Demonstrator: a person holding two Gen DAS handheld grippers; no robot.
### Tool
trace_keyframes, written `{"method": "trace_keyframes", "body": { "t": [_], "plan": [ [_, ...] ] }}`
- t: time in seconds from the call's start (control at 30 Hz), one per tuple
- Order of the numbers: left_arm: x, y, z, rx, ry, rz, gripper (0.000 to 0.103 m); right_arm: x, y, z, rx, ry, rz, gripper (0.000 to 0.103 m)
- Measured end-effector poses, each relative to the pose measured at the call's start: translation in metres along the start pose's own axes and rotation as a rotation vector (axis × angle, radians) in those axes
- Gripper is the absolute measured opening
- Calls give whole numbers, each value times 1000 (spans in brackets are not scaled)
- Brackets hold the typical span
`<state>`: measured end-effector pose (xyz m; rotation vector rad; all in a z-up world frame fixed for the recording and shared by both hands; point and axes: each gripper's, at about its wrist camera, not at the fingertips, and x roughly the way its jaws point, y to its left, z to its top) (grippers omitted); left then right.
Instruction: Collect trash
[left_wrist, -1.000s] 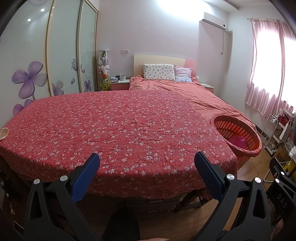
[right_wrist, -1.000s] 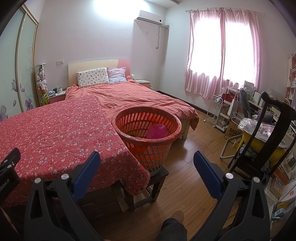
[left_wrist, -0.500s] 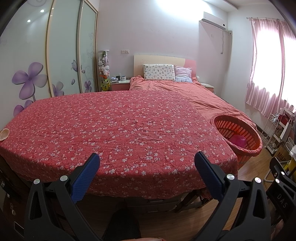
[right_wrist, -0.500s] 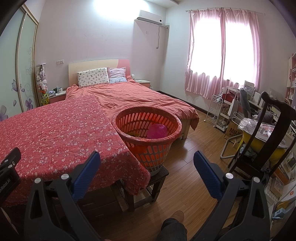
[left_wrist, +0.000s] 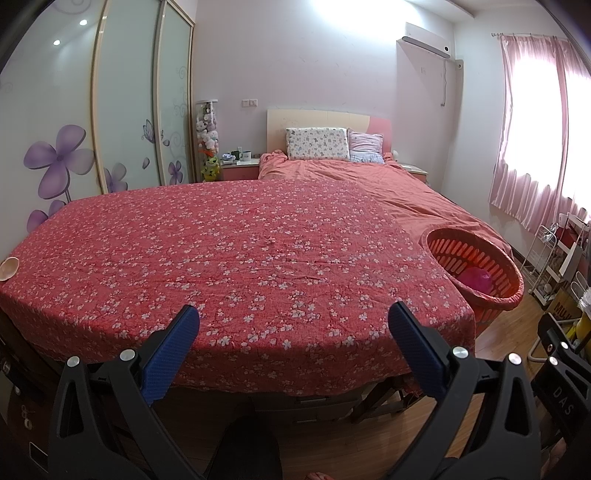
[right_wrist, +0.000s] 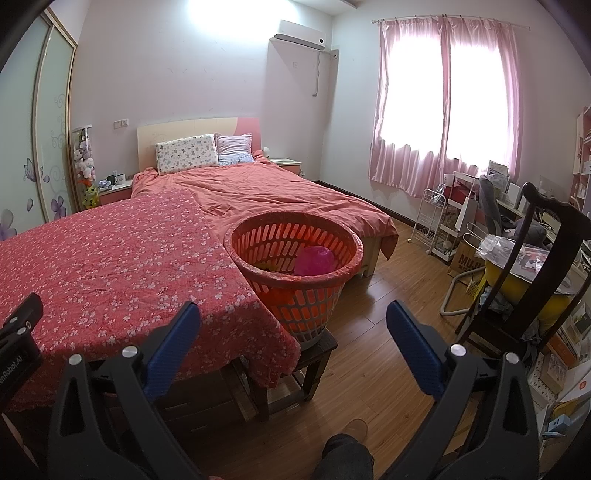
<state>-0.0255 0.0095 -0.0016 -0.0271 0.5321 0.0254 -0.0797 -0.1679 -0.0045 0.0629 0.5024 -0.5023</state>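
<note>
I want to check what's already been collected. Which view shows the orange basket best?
The right wrist view: the orange basket sits central, whole, on a stool, pink ball inside. The left wrist view shows it at the edge, partly behind the tablecloth.

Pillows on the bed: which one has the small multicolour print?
The larger pillow, on the left against the headboard. The smaller pillow to its right is pale purple and partly tucked behind it.
</note>
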Motion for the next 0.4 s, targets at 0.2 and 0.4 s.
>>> {"method": "trace_keyframes", "body": {
  "t": [0.2, 0.4],
  "plan": [
    [1, 3, 1, 5, -1, -4, 101, 0, 0, 0, 0, -1, 0, 98],
    [2, 4, 2, 6, 4, -9, 101, 0, 0, 0, -1, 1, 1, 98]
  ]
}}
